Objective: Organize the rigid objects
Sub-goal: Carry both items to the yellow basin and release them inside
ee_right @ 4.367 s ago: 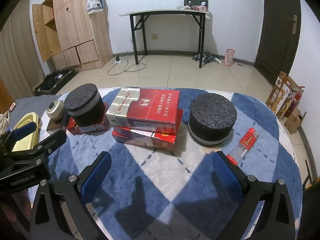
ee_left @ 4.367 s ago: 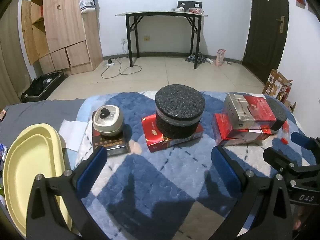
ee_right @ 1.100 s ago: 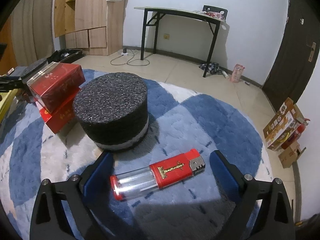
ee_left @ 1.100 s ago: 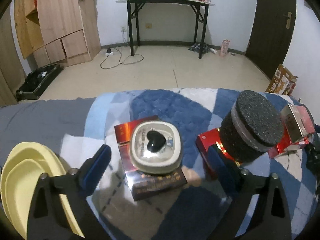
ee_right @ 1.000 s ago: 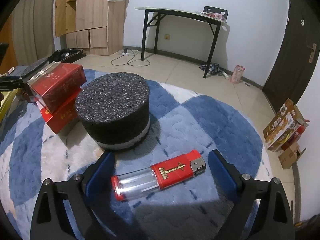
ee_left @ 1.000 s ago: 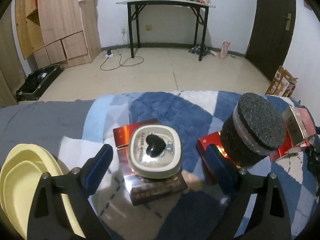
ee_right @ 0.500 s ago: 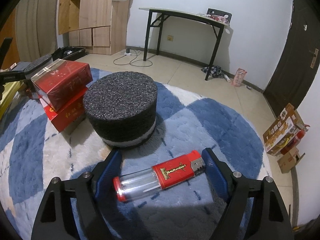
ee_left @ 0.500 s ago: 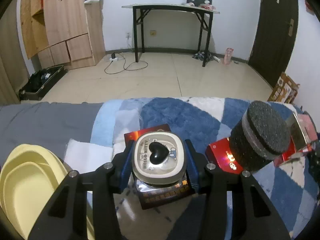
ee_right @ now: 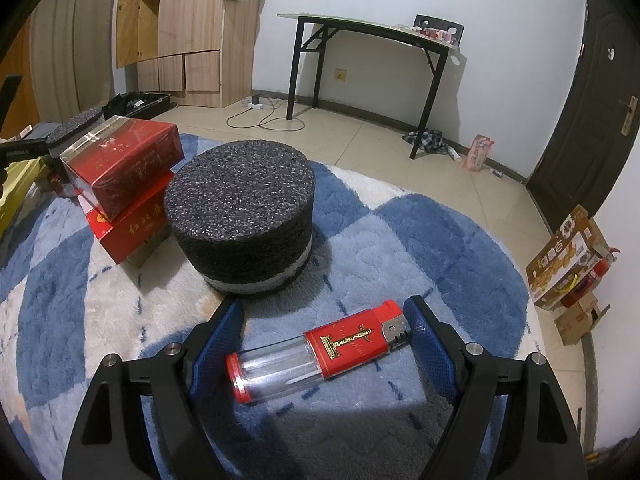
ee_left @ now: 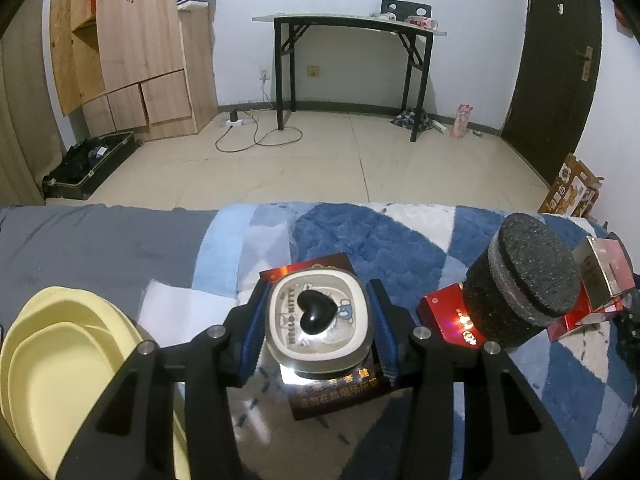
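My left gripper (ee_left: pixel 318 326) is shut on a cream square container (ee_left: pixel 318 334) with a black heart knob, which sits on a dark red box (ee_left: pixel 334 394). A black foam cylinder (ee_left: pixel 524 284) stands on a red box (ee_left: pixel 444 316) to its right. My right gripper (ee_right: pixel 324 344) straddles a large red and clear lighter (ee_right: pixel 320 354) lying on the blue patterned rug (ee_right: pixel 440 248); its jaws are partly closed, and the right pad sits at the lighter's metal end. A second black foam cylinder (ee_right: pixel 240 216) stands just beyond, beside two stacked red boxes (ee_right: pixel 124 184).
Yellow nested trays (ee_left: pixel 56 364) lie at the left beside a white paper (ee_left: pixel 188 308). The other gripper's black arm (ee_right: pixel 20 152) shows at far left in the right wrist view. Beyond the rug is tiled floor with a black table (ee_left: pixel 348 64) and cardboard boxes (ee_right: pixel 568 268).
My left gripper closed in on the cream container and now clamps it. My right gripper's jaws narrowed around the lighter, which has not moved.
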Tool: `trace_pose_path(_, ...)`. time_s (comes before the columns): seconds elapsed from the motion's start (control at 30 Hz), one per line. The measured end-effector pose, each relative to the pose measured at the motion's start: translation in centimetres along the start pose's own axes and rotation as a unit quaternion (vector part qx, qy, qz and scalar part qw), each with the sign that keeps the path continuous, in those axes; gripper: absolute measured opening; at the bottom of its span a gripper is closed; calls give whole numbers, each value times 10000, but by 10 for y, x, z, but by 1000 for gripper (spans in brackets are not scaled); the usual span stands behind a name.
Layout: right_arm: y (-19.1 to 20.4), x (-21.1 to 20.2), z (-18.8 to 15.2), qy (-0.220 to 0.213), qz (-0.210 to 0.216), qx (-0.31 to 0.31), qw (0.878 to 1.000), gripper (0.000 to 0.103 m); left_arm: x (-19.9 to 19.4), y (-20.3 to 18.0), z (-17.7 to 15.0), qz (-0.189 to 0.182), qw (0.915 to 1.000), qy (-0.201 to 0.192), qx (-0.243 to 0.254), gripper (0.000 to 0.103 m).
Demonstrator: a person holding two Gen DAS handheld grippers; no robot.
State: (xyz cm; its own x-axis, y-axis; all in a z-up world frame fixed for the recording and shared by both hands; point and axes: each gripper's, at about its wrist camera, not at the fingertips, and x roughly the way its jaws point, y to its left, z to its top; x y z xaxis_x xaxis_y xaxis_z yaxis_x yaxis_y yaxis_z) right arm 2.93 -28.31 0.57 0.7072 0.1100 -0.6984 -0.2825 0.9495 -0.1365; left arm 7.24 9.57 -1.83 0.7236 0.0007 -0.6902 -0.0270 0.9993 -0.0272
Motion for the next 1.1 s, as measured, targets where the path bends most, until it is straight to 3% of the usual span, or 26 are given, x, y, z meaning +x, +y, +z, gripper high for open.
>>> trace_pose_path(0.2, 2, -5, -2, -129, 20, 32, 9999, 82, -30, 9, 8, 103, 9994, -311, -87, 49)
trace_pose_path(0.33, -2, -27, 1, -495, 109, 176, 9986, 82, -69, 34, 14, 293, 9974, -589, -276, 49)
trace_pose_path(0.47, 13, -67, 11, -972, 407, 66, 9944, 82, -105, 79, 9, 841, 9924, -683, -578, 49)
trace_pose_path(0.63, 95, -106, 32, -1370, 974, -520, 9844, 82, -137, 166, -20, 1284, 9792, -524, -1481, 49)
trace_pose_path(0.7, 139, -105, 43, -1304, 1527, -611, 9777, 82, -140, 189, -34, 1383, 9741, -402, -1740, 49)
trace_pose_path(0.83, 247, -99, 70, -1068, 2301, -1472, 9560, 82, -122, 217, -56, 1247, 9686, -52, -2151, 49)
trace_pose_path(0.93, 335, -94, 88, -830, 2743, -2344, 9289, 82, -101, 227, -73, 941, 9684, 271, -2295, 50)
trace_pose_path(1.1, 412, -62, 97, -411, 3070, -2837, 9075, 82, -80, 241, -90, 722, 9617, 515, -2593, 50)
